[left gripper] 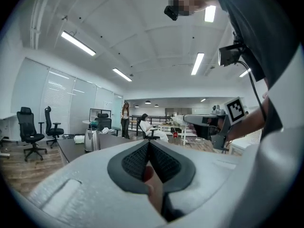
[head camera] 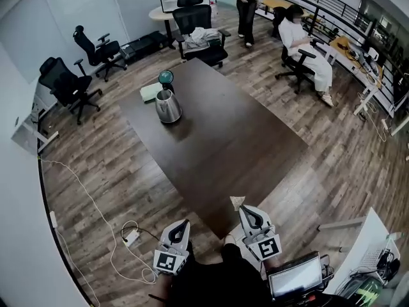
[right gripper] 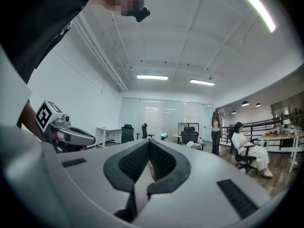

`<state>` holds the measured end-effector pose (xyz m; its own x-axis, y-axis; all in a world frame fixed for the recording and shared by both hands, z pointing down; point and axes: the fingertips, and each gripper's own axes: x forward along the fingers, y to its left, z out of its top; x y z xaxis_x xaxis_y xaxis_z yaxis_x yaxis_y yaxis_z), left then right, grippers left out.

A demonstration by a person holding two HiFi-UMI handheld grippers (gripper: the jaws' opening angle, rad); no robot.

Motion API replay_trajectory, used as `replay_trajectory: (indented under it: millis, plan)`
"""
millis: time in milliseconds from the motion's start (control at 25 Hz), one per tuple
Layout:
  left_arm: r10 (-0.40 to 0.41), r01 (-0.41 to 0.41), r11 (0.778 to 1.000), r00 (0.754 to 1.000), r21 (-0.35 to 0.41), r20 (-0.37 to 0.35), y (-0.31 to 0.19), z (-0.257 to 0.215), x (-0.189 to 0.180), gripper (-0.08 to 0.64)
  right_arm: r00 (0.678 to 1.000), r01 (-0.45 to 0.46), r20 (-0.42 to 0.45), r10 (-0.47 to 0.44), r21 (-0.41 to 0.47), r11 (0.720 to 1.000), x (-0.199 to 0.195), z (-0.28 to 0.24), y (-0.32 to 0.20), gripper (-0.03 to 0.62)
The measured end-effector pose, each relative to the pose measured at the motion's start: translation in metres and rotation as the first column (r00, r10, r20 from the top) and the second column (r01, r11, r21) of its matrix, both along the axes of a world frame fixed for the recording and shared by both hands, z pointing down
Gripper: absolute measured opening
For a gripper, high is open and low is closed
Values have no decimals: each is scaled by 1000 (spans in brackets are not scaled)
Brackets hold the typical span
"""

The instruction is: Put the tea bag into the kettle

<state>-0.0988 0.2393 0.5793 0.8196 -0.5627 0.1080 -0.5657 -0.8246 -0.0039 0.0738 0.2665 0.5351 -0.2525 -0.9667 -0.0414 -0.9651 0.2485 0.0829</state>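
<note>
Your right gripper [head camera: 246, 210] has its jaws pressed together, and the pale tea bag [head camera: 237, 202] looks pinched at their tip, bottom middle of the head view. The kettle [head camera: 168, 105] stands upright way up the bench [head camera: 243, 146], up and left of that gripper. The left gripper [head camera: 185, 224] has its jaws together too, looks empty.

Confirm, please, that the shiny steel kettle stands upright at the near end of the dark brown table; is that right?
No: the shiny steel kettle stands upright toward the far end of the dark brown table, well away from the left gripper and right gripper, as the head view shows.
</note>
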Motion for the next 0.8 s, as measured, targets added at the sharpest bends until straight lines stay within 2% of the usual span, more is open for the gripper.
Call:
replay_trajectory:
  millis: [160,280,400,480,600,800]
  plan:
    - [57,-58,998,997,-6,-54,-40,-10,-32,-15,998,-49,-30,48,-50,998,-46,5,-29,5]
    - [155,-156,988,985,-3,-77,-62,-13,-68,-14,995,-102,-5,102,-62,993,-92,-3,-54,5]
    - [267,-267,964,962,13,-52,-85,-10,-101,-14,989,-150,7,150,-51,987,-132,-15,-80,5]
    - [301,-300,953,953,34,-36,-103,-13,-122,-15,987,-158,-6,158,-41,987,-155,-23,-94,5]
    - [285,-285,958,958,20,-28,-122,-19,-142,-15,985,-172,-19,171,-22,985,-166,-32,-101,5]
    - [209,-210,978,977,12,41,-138,-17,-162,-15,972,-231,56,229,35,972,-159,-30,-91,5]
